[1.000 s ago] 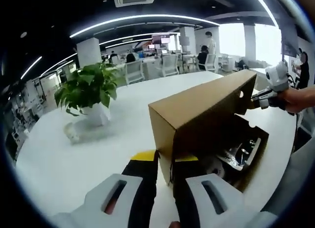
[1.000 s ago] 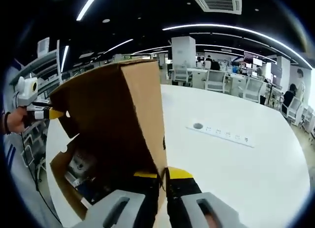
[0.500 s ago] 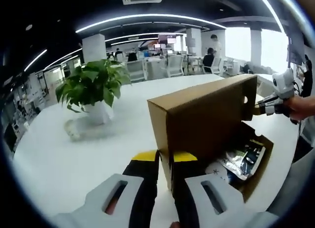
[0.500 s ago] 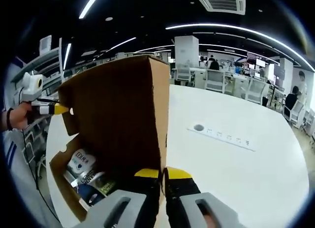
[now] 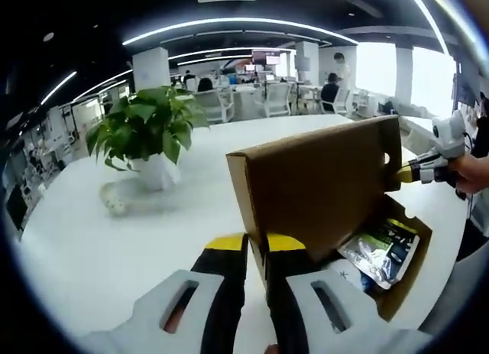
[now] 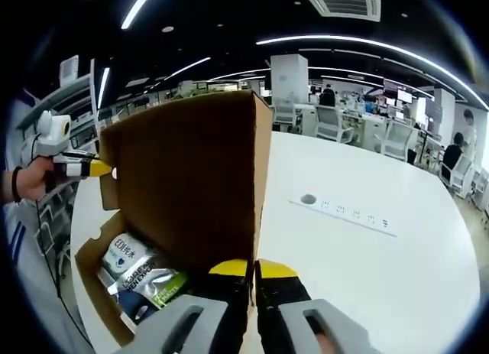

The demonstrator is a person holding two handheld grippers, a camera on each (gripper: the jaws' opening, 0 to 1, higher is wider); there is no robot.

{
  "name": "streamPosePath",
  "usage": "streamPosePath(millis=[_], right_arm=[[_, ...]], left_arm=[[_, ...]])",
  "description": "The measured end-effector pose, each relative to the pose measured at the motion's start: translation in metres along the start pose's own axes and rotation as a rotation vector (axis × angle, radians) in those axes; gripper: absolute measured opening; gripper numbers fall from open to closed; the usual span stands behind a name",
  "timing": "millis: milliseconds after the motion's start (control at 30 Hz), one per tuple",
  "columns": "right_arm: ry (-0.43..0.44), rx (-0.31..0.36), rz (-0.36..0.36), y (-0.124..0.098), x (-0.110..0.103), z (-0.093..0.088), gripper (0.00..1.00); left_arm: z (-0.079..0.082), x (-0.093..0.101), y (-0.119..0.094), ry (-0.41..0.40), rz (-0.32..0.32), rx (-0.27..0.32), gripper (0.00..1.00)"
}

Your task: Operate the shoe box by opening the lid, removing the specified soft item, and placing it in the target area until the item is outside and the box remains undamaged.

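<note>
Large white oval table point(image 5: 92, 247), carrying a brown corrugated-cardboard shoe box point(image 5: 397, 281) whose hinged cardboard lid point(image 5: 321, 189) stands nearly upright, exposing the interior. In the right gripper view the same lid point(image 6: 191, 178) rises above the box tray point(image 6: 95, 281). A leafy green plant in a white pot point(image 5: 145, 136) stands well apart on the far side; a long white power strip point(image 6: 344, 211) lies on the bare tabletop beyond the box.

Inside the tray lie soft glossy pouches printed in green, white and black point(image 6: 141, 277), also seen in the left gripper view point(image 5: 380, 248); they are not yet removed.

Left gripper point(image 5: 256, 251): yellow-tipped black jaws closed on one end edge of the lid. Right gripper point(image 6: 252, 276): jaws likewise pinched on the opposite end edge.

Risk, as a judgement: both grips act on thin card. Pushing the lid further back could crease or tear the hinge; releasing one end alone could let the lid twist or fall shut over the pouches; a sideways pull could drag the light box along the table
</note>
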State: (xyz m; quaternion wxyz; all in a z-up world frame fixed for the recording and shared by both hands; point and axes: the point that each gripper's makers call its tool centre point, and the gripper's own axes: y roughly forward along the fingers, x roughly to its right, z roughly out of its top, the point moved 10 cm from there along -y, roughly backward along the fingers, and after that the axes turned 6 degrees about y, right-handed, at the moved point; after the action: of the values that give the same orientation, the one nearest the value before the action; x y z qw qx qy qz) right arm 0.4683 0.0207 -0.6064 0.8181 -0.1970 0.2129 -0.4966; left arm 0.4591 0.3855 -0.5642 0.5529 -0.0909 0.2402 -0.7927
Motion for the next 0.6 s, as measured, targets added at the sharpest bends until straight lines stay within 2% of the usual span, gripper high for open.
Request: streamPosePath(millis=[267,533,567,600], right_arm=[[0.002,-0.018,-0.005,0.002,-0.001,0.004,0.00],[0.003,-0.022,0.004,0.002,0.001,0.005,0.00],[0.001,-0.022,0.006,0.002,0.001,0.005,0.00],[0.001,-0.024,0.006,0.003,0.001,0.005,0.00]], left_arm=[[-0.002,-0.001,0.006,-0.015,0.007,-0.004,0.07],[-0.021,0.005,0.011,-0.015,0.009,-0.051,0.07],[-0.020,0.004,0.011,-0.028,0.015,-0.030,0.07],[-0.020,0.004,0.009,-0.037,0.014,-0.037,0.07]])
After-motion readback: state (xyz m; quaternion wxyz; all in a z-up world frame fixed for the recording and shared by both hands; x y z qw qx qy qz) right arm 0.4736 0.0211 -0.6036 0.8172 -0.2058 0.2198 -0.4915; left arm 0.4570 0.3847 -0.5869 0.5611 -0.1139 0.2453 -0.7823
